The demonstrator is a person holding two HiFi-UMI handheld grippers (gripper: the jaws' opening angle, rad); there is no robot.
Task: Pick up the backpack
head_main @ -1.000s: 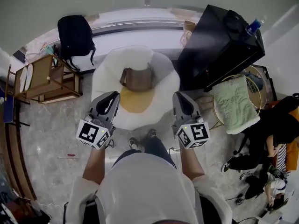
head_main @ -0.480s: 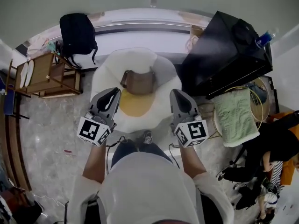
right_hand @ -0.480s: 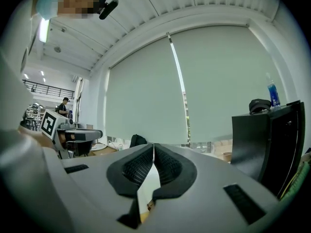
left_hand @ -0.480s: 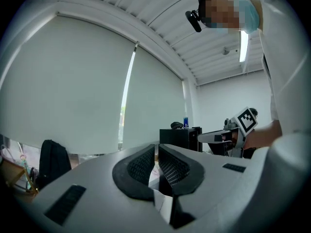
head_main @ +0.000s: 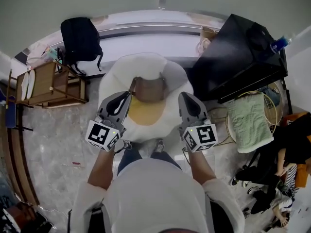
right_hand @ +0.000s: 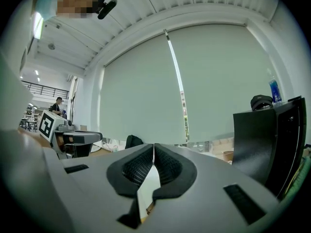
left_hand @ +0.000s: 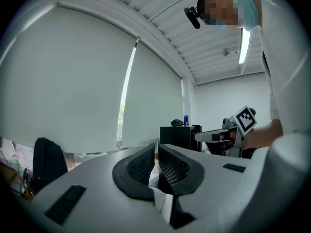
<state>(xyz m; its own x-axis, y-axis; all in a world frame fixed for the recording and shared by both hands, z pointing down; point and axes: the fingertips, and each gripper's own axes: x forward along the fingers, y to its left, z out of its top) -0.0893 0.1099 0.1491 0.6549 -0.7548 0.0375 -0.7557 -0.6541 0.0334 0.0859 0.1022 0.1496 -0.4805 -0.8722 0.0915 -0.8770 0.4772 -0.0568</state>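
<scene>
A black backpack point(head_main: 80, 38) leans against the window ledge at the far left; it also shows in the left gripper view point(left_hand: 47, 161) and, small, in the right gripper view point(right_hand: 132, 141). A brown bag point(head_main: 149, 89) sits on a white, egg-shaped cushion point(head_main: 146, 64) with a yellow centre. My left gripper point(head_main: 125, 97) point(left_hand: 157, 147) and right gripper point(head_main: 184, 98) point(right_hand: 153, 152) are held level on either side of the brown bag, just short of it. Both are shut with nothing between the jaws.
A black cabinet point(head_main: 243, 52) with a blue bottle point(head_main: 282, 43) on top stands to the right of the cushion. A wooden rack point(head_main: 48, 84) is at the left, below the black backpack. A green towel point(head_main: 250, 122) lies over a wire chair at the right.
The person has stepped forward. Both grippers have moved closer to the cushion and now flank the brown bag. Their jaws have stayed shut.
</scene>
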